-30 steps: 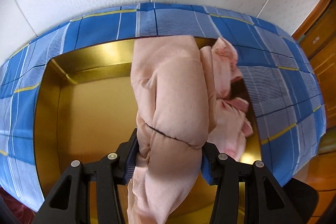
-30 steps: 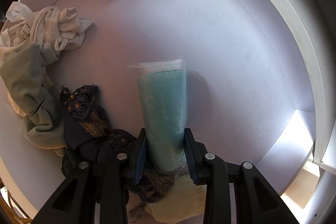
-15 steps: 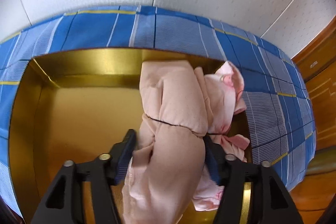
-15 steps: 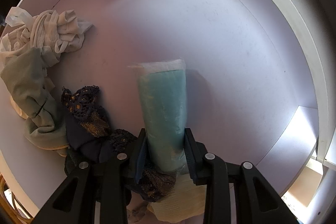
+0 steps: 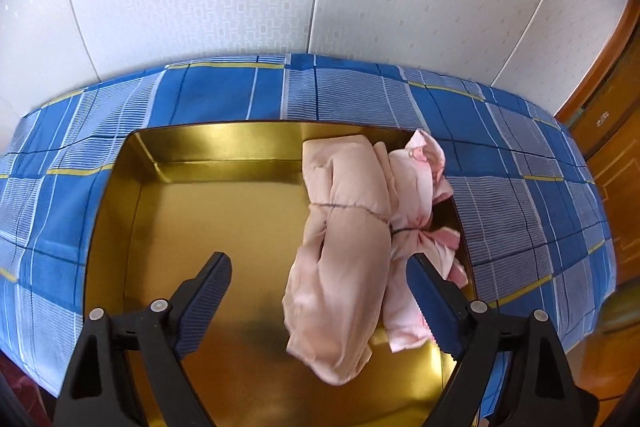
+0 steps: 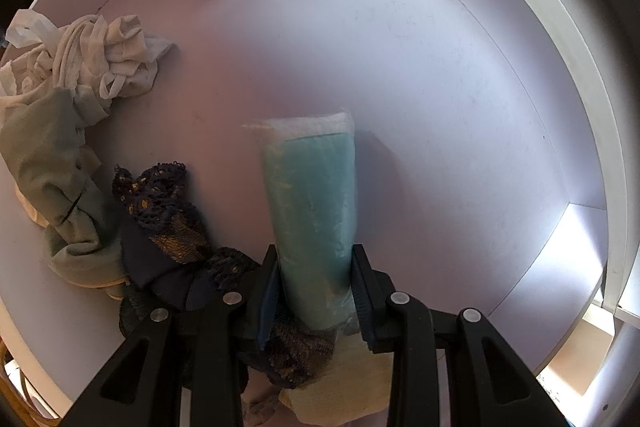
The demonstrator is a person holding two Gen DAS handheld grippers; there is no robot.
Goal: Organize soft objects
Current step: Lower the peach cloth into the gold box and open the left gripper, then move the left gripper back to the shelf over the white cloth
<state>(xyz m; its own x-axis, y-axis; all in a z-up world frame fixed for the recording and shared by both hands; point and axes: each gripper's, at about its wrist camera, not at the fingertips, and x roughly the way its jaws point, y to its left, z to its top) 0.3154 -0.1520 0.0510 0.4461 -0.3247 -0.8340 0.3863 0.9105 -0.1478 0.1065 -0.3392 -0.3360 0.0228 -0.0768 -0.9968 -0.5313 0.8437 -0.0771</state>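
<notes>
While the left tool (image 5: 318, 277) has just been spread, two pink bundles (image 5: 344, 247) are left inside the gold tray (image 5: 120, 227); a teal roll (image 6: 312, 211) is pinched by the right tool (image 6: 314, 285), other cloths (image 6: 80, 131) beside it unsorted.

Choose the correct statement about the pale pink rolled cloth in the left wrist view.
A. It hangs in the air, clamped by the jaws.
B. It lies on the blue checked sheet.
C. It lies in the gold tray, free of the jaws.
C: the pale pink rolled cloth rests in the gold tray, and the left gripper jaws stand wide open, having just been opening.
</notes>
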